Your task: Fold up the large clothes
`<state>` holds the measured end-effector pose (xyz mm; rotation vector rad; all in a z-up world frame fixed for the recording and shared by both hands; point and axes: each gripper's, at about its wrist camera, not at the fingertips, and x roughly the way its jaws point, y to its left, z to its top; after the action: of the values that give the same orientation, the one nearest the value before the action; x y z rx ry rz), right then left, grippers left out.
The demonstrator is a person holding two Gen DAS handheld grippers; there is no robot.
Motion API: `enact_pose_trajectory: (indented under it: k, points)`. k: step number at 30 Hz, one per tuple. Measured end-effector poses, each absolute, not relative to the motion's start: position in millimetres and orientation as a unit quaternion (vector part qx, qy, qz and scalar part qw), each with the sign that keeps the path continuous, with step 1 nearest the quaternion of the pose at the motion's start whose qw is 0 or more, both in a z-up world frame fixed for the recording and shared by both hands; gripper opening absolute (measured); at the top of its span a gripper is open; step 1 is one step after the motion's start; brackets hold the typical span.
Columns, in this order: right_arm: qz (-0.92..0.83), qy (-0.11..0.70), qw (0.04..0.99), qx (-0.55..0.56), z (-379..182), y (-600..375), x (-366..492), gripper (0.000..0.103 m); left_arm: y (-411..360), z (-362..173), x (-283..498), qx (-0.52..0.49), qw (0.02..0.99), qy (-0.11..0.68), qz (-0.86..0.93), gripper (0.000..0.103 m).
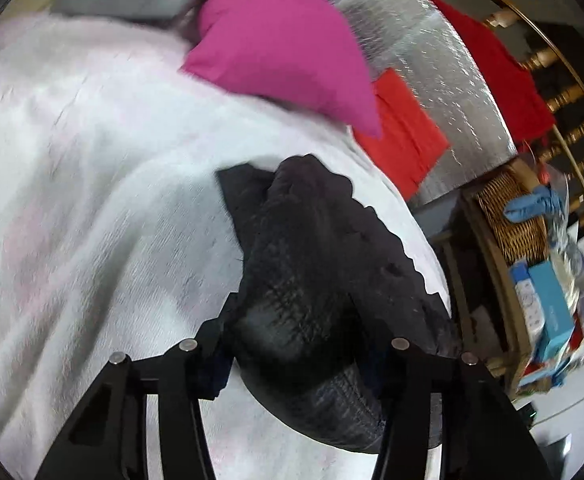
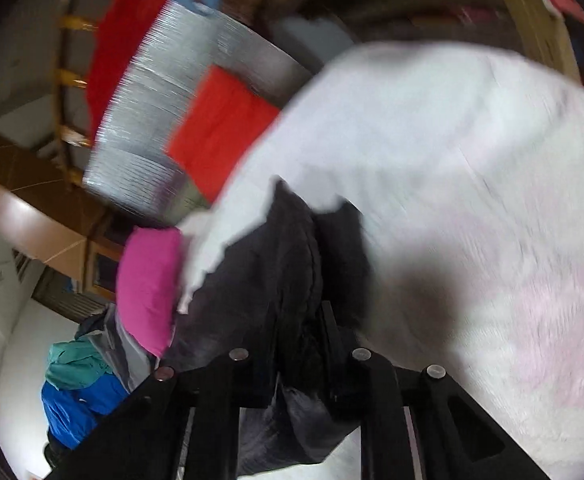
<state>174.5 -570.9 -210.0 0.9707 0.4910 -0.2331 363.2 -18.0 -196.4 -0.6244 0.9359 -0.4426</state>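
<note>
You work over a white fleecy blanket [image 1: 92,160] that covers the whole surface, with a silver quilted mat [image 1: 443,80] beyond its edge. A magenta pillow [image 1: 284,40] and a folded red cloth [image 1: 403,132] lie there. The dark knitted garment [image 1: 311,260] sits bunched mid-blanket. Your left gripper [image 1: 292,320] and right gripper [image 2: 295,320] each pinch its fabric.
</note>
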Motion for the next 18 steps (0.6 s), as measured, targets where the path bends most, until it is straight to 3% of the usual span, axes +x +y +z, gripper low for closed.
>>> enact_pose_trajectory:
  k: [3,4,7,9,10,18]
  points:
    - [-0.151,0.278,0.837,0.447,-232,-570,185,0.019,-18,-208,369,-0.286,0.813,0.469,-0.190,0.053]
    - [-0.162,0.301,0.822,0.456,-249,-572,187,0.019,-18,-215,372,-0.290,0.805,0.485,-0.180,0.059]
    - [-0.156,0.289,0.806,0.492,-263,-576,179,0.035,-11,-233,377,-0.324,0.773,0.520,-0.164,0.067]
    - [-0.164,0.291,0.803,0.493,-259,-579,177,0.058,-7,-233,377,-0.339,0.766,0.521,-0.166,0.068]
    - [-0.170,0.289,0.805,0.490,-254,-580,177,0.061,-6,-231,377,-0.338,0.768,0.518,-0.165,0.068]
    - [-0.174,0.214,0.864,0.421,-183,-570,156,0.065,10,-196,366,-0.313,0.833,0.439,-0.124,0.077]
